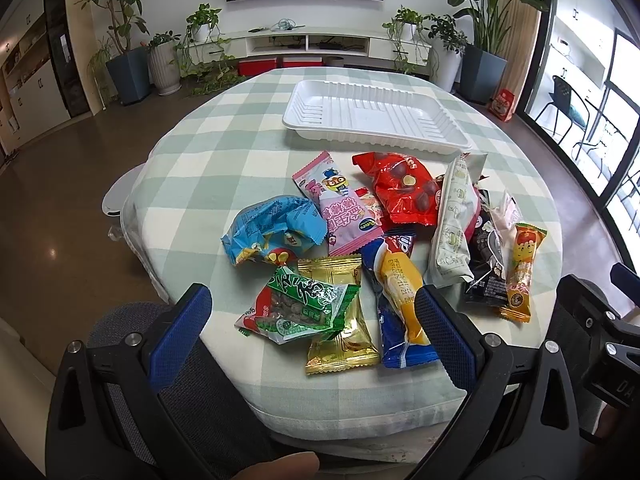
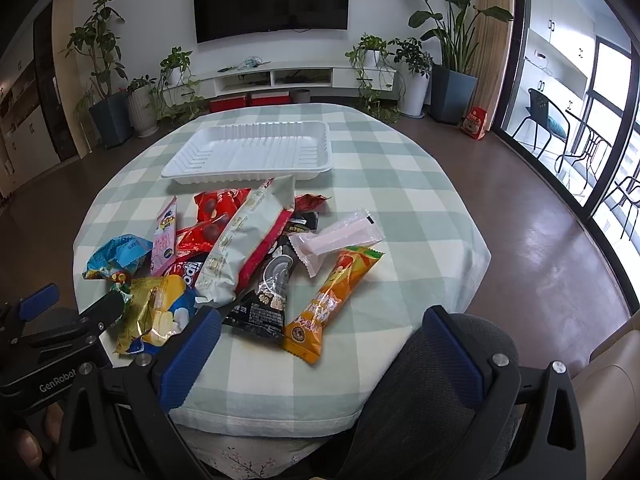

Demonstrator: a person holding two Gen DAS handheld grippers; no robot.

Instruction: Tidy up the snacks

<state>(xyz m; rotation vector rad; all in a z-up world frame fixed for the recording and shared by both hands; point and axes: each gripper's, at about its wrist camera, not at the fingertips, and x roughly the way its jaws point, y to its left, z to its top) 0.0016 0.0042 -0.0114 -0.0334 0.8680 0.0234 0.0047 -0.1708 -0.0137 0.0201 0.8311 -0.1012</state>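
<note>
Several snack packets lie in a heap on the checked tablecloth [image 1: 200, 168]: a green packet [image 1: 298, 308] on a gold one [image 1: 340, 344], a blue-yellow packet [image 1: 396, 292], a crumpled light-blue one [image 1: 268, 236], a pink one [image 1: 344, 208], a red one [image 1: 404, 188]. An orange bar [image 2: 332, 300], a black packet [image 2: 272, 292] and a long white packet [image 2: 248, 244] show in the right wrist view. An empty white tray [image 1: 372, 116] [image 2: 252, 152] sits behind the heap. My left gripper [image 1: 314, 312] is open above the green packet. My right gripper [image 2: 322, 344] is open over the table's near edge.
The table's rounded front edge [image 2: 280, 416] is just below both grippers. A grey chair back [image 2: 432, 400] stands at the near right. Potted plants [image 2: 108, 80] and a TV cabinet [image 2: 280, 76] line the far wall. A glass door [image 2: 592, 120] is at the right.
</note>
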